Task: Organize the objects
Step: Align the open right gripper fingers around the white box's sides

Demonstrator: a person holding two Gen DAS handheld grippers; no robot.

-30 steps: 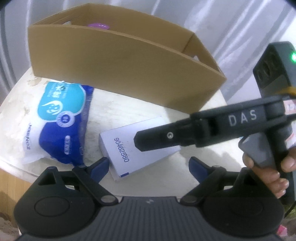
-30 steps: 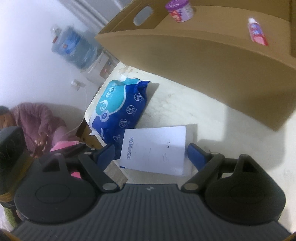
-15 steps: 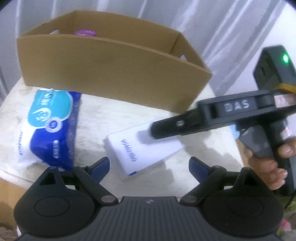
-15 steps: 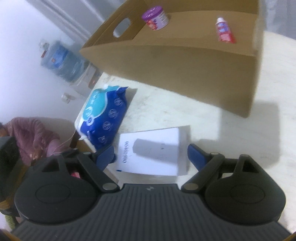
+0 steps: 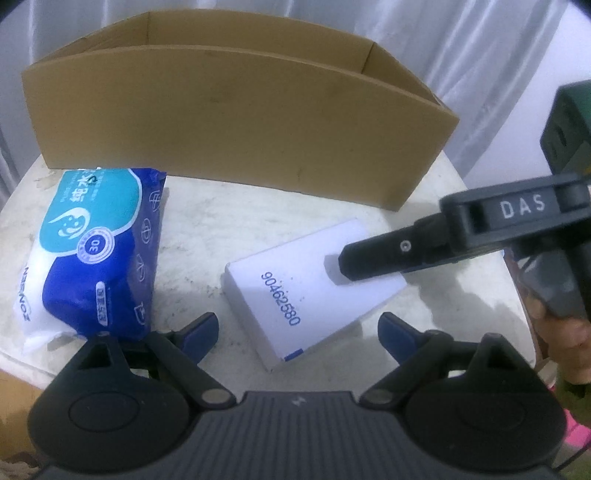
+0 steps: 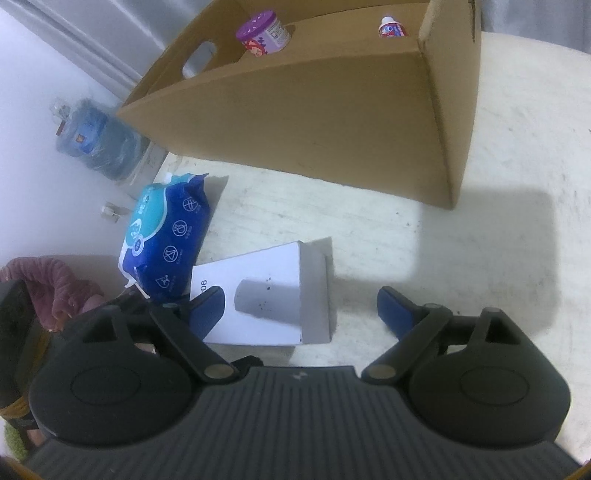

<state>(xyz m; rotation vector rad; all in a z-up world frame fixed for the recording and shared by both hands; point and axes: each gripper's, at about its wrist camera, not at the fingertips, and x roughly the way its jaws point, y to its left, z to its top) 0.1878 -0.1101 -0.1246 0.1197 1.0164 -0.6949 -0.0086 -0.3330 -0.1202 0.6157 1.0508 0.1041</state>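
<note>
Fingers of the right gripper [image 6: 297, 308] spread wide above the white box [image 6: 266, 299] lying flat on the counter [image 6: 480, 229], left gripper [image 5: 298, 330] likewise open before it, blue wipes pack [image 5: 92, 254] just beside, cardboard box [image 5: 236, 129] behind holding a purple jar [image 6: 263, 34] and a small tube [image 6: 391, 27].

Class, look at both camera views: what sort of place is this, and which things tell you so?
Probably a room in a home: a pale round table before curtains, a big water jug on the floor, and household goods like a wipes pack.
</note>
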